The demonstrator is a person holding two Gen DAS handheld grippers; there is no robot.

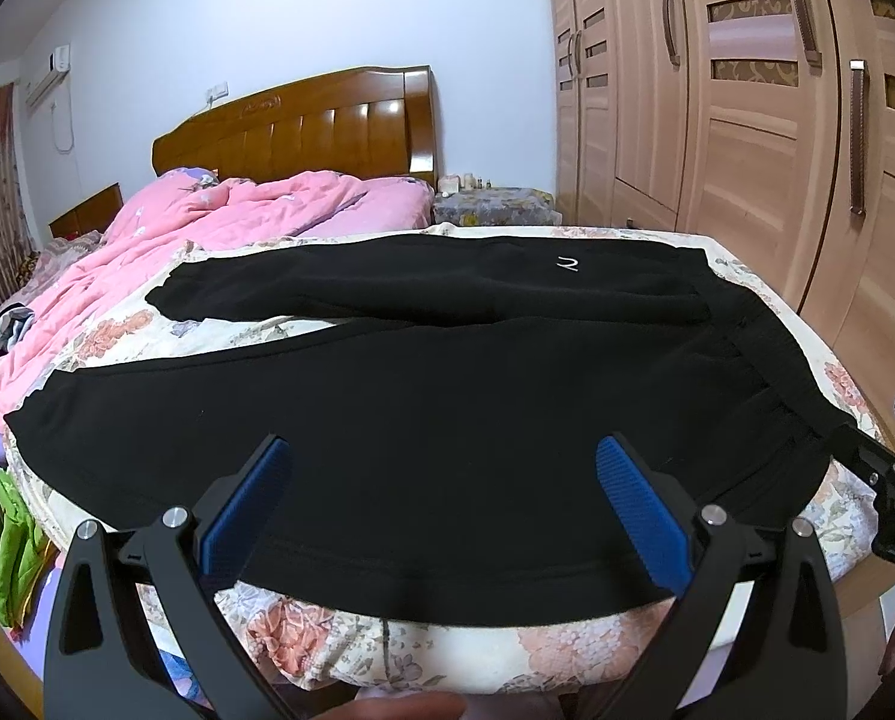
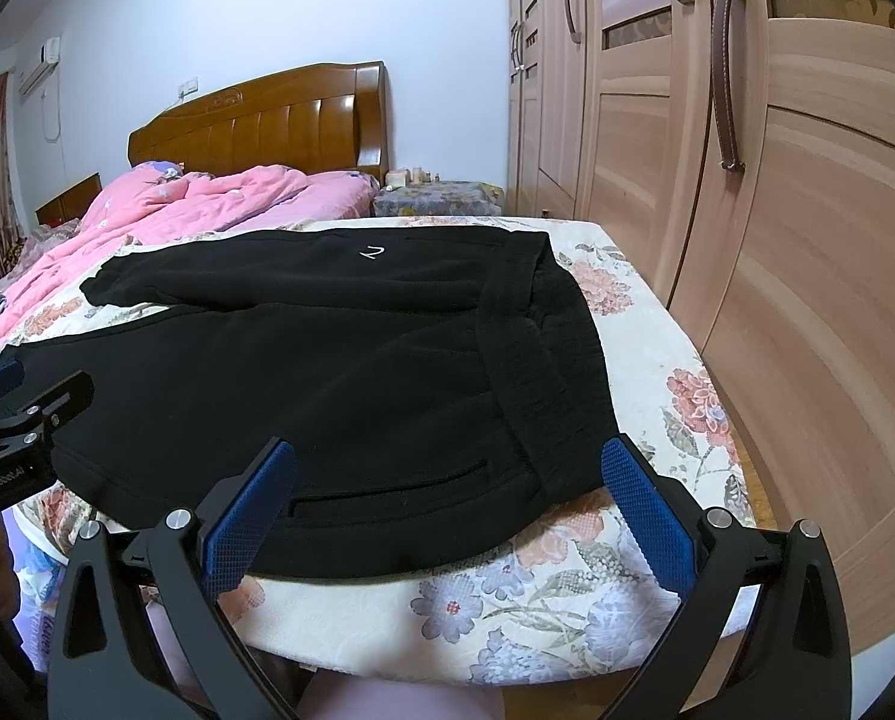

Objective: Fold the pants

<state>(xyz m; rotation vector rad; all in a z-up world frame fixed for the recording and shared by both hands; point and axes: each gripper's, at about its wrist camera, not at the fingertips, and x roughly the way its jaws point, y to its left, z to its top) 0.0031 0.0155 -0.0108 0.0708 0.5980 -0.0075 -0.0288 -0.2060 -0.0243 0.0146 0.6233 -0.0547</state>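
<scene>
Black pants (image 1: 423, 396) lie spread flat on the floral bed sheet (image 1: 327, 630), waistband to the right, two legs running left with a gap between them. A small white logo (image 1: 569, 265) marks the far leg. My left gripper (image 1: 444, 450) is open and empty above the near leg, close to the bed's front edge. My right gripper (image 2: 447, 453) is open and empty over the pants (image 2: 339, 360) near the waistband (image 2: 507, 348) and a pocket slit. The right gripper shows at the right edge of the left wrist view (image 1: 891, 468).
A pink quilt (image 1: 195, 228) is bunched at the back left of the bed below a wooden headboard (image 1: 303, 126). Tall wooden wardrobe doors (image 2: 777, 240) stand close along the right. A covered nightstand (image 1: 495, 204) sits at the back. Green clutter (image 1: 9, 540) lies at the left.
</scene>
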